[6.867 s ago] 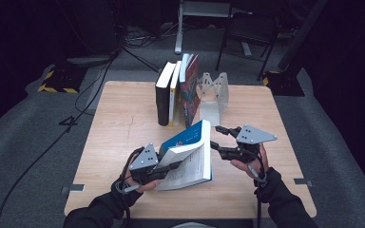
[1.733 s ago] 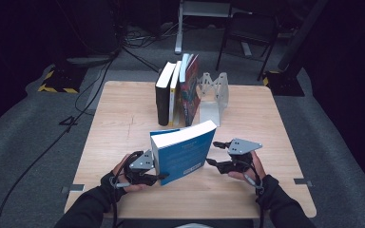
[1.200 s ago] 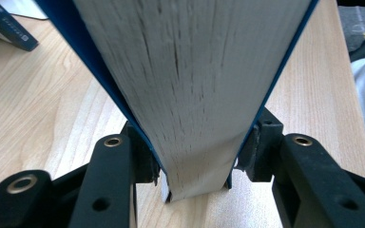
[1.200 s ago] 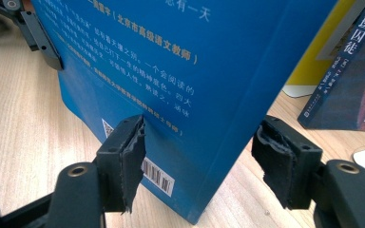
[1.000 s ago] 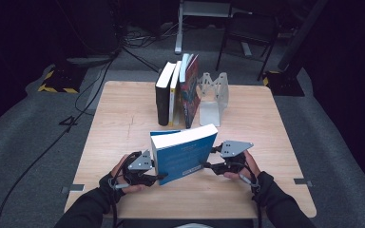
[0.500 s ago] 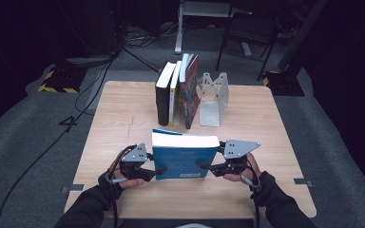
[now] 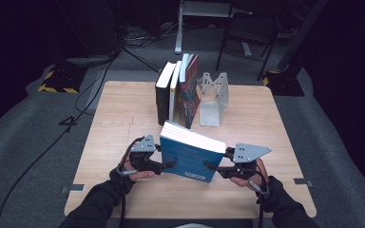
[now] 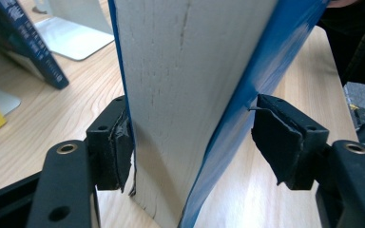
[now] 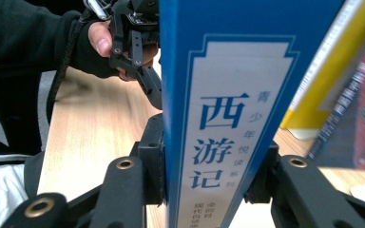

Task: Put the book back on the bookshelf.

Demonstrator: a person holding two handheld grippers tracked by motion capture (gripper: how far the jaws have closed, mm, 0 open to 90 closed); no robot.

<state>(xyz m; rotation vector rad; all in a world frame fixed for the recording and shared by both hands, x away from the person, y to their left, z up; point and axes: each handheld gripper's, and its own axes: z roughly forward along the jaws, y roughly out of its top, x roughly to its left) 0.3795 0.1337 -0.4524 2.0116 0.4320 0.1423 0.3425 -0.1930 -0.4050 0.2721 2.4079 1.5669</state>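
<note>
On wooden table (image 7: 123,118), grey carpet (image 7: 38,137) around.

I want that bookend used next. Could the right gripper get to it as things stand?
Probably not yet: the right gripper is shut on the blue book's spine. Once freed, open table leads to the bookend.

My left tongs (image 7: 167,165) and right tongs (image 7: 212,167) are black, each topped by a grey three-cornered plate. Brass-ringed screw holes dot the jaws. Black cables trail back at the frame's bottom. I wear dark sleeves (image 7: 94,206) and fingerless gloves.
</note>
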